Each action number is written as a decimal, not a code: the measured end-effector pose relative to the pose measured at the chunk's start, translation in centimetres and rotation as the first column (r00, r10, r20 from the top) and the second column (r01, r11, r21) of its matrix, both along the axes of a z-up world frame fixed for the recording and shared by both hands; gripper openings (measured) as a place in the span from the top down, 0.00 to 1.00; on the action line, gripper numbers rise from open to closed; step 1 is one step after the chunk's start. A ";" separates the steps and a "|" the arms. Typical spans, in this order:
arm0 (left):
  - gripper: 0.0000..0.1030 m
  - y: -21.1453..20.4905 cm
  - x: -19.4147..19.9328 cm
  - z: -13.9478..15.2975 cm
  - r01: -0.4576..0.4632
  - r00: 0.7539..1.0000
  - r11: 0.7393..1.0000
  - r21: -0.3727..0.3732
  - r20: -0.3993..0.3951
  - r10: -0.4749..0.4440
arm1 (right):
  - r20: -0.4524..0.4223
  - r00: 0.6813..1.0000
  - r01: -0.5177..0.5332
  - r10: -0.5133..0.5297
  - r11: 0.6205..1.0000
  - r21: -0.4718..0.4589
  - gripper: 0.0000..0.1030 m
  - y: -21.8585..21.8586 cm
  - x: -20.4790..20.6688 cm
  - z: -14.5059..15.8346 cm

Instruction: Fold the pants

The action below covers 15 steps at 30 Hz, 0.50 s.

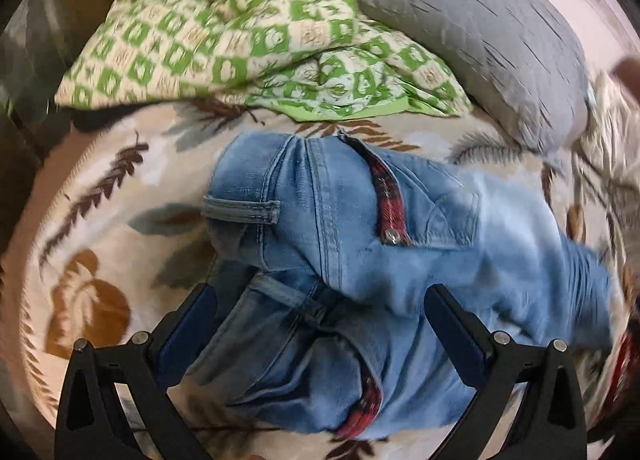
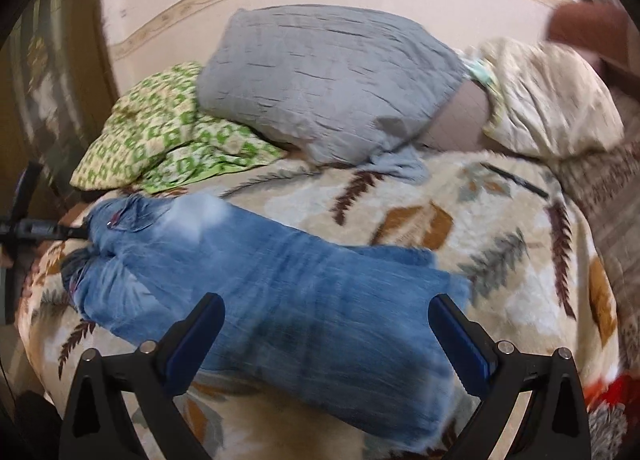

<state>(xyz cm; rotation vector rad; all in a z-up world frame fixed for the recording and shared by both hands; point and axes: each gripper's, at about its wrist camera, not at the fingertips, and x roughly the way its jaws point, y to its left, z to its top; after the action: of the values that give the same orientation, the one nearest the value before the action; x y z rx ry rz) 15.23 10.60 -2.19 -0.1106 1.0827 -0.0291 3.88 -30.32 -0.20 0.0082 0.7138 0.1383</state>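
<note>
on blanket [image 2: 500,219], jeans [image 2: 280,300] lie flat

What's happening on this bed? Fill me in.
A person is folding light blue denim jeans on a leaf-patterned blanket. The left hand-held gripper hovers open over the waistband end, and the right hand-held gripper hovers open over the legs. Neither grips the fabric. A grey pillow lies behind.
</note>
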 end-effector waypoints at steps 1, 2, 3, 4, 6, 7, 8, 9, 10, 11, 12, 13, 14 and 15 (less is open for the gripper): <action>0.00 0.2 0.4 -0.4 -0.027 1.000 1.000 -0.015 -0.009 0.027 | 0.009 0.999 -0.034 0.034 0.999 -0.012 0.00 1.2 0.1 0.2; 0.00 0.3 0.8 -0.6 -0.050 0.999 0.998 -0.028 -0.020 0.049 | 0.019 0.997 -0.069 0.070 0.997 -0.037 0.00 2.9 0.2 0.4; 0.00 0.9 1.3 -0.9 -0.084 0.996 0.995 -0.050 -0.029 0.083 | 0.028 0.994 -0.103 0.105 0.993 -0.065 0.00 4.4 0.3 0.6; 0.00 1.4 1.7 -1.2 -0.123 0.992 0.989 -0.081 -0.037 0.120 | 0.040 0.988 -0.141 0.146 0.985 -0.098 0.00 6.1 0.2 0.7; 0.00 2.2 2.4 -1.8 -0.176 0.984 0.977 -0.121 -0.059 0.170 | 0.063 0.973 -0.210 0.223 0.963 -0.171 0.00 9.1 0.2 0.8; 0.00 2.4 2.8 -2.0 -0.189 0.981 0.973 -0.135 -0.066 0.181 | 0.067 0.963 -0.245 0.263 0.949 -0.200 0.00 10.5 0.1 0.7; 0.00 2.6 3.3 -2.4 -0.196 0.979 0.970 -0.143 -0.074 0.187 | 0.067 0.954 -0.271 0.291 0.938 -0.218 0.00 11.5 0.0 0.6; 0.01 2.8 3.6 -2.7 -0.205 0.978 0.966 -0.158 -0.076 0.195 | 0.066 0.948 -0.289 0.311 0.929 -0.230 0.00 12.3 -0.1 0.5; 0.01 3.1 3.9 -3.0 -0.215 0.976 0.960 -0.178 -0.077 0.205 | 0.063 0.943 -0.305 0.328 0.922 -0.238 0.00 12.9 -0.2 0.3; 0.04 3.3 4.2 -3.2 -0.228 0.973 0.954 -0.195 -0.082 0.216 | 0.058 0.937 -0.322 0.346 0.914 -0.245 0.00 13.6 -0.3 0.1; 0.12 3.6 4.3 -3.3 -0.242 0.970 0.946 -0.214 -0.086 0.229 | 0.054 0.929 -0.341 0.365 0.906 -0.253 0.00 14.2 -0.3 -0.1; 0.16 3.8 4.4 -3.4 -0.253 0.967 0.941 -0.224 -0.087 0.239 | 0.052 0.926 -0.350 0.375 0.900 -0.260 0.00 14.6 -0.3 -0.2; 0.21 4.0 4.5 -3.6 -0.258 0.966 0.938 -0.233 -0.088 0.244 | 0.051 0.919 -0.363 0.391 0.890 -0.276 0.00 15.3 -0.1 -0.3; 0.27 4.2 4.6 -3.8 -0.258 0.966 0.935 -0.242 -0.090 0.243 | 0.050 0.914 -0.373 0.402 0.884 -0.283 0.00 15.7 0.1 -0.3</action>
<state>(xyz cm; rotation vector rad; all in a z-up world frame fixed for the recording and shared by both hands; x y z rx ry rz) 19.87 14.82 -5.96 -0.4813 1.1135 0.0670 3.99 -14.63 -0.47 -0.4031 0.6141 0.4236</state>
